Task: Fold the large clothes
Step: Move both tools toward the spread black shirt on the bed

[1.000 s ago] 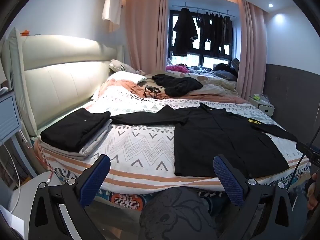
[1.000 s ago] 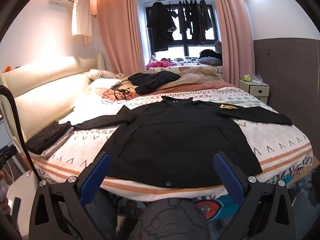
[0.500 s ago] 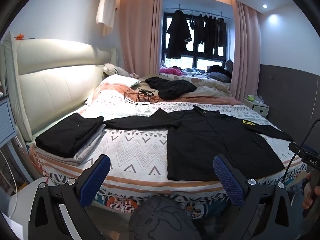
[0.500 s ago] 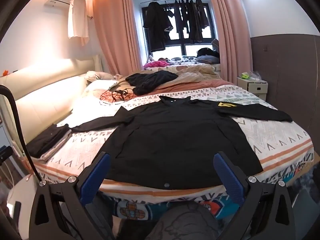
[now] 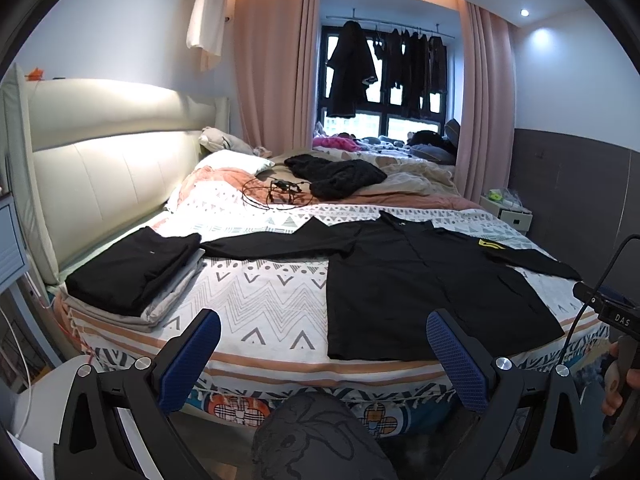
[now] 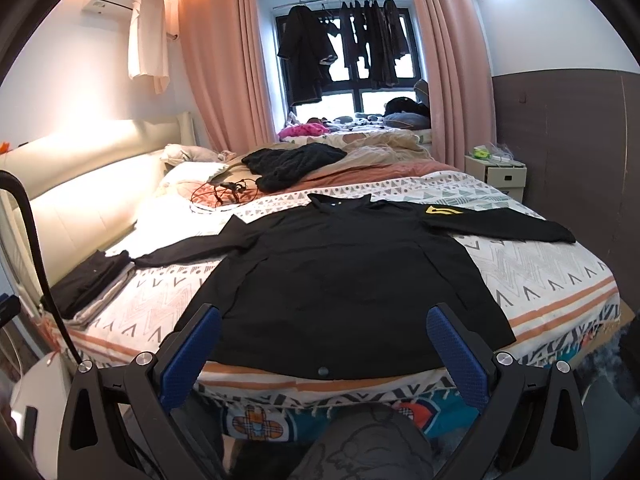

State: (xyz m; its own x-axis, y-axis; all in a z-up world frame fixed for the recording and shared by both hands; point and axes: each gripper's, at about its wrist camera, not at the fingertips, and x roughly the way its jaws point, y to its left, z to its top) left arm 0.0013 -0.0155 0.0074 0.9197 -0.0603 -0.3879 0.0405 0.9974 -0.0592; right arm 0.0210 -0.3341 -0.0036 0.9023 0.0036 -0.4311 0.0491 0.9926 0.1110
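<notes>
A large black long-sleeved shirt lies flat on the patterned bedspread, sleeves spread to both sides, a yellow patch on its right sleeve. It also shows in the left wrist view, right of centre. My left gripper is open and empty, held off the near edge of the bed. My right gripper is open and empty, in front of the shirt's hem and apart from it.
A stack of folded black and grey clothes sits on the bed's left near the cream headboard. A crumpled black garment and cables lie farther back. A white nightstand stands at the right wall.
Both grippers have pulled back and risen a little from the bed, so more of the bed's near edge shows. The shirt has not moved. Both stay open.
</notes>
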